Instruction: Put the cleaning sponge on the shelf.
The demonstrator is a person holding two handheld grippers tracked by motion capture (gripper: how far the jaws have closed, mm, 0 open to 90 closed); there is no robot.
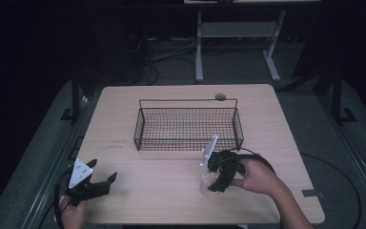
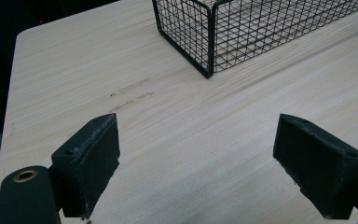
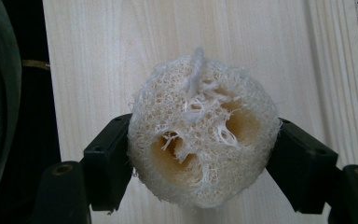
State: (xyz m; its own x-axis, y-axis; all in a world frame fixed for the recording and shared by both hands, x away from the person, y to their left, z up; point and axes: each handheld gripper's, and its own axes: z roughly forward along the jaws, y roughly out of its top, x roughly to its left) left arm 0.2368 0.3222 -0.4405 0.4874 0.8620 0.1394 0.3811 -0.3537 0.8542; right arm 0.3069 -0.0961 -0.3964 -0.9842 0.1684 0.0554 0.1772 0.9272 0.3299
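My right gripper [image 3: 200, 154] has its fingers [image 3: 107, 168] clenched on a loofah sponge [image 3: 203, 135], pinched from both sides just above the surface [image 3: 98, 56]. My left gripper [image 2: 198, 163] rests released, fingers wide apart with nothing between them. I judge the grasp made; next comes lifting it forward over the near wall of the wire basket [image 1: 188, 125] ahead of my right fingers

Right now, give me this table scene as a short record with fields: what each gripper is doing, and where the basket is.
right gripper: shut on the loofah sponge, jaws pressing on its two sides
left gripper: open, nothing between its jaws
wire basket: mid-table, beyond both grippers, looks empty
table: light wood
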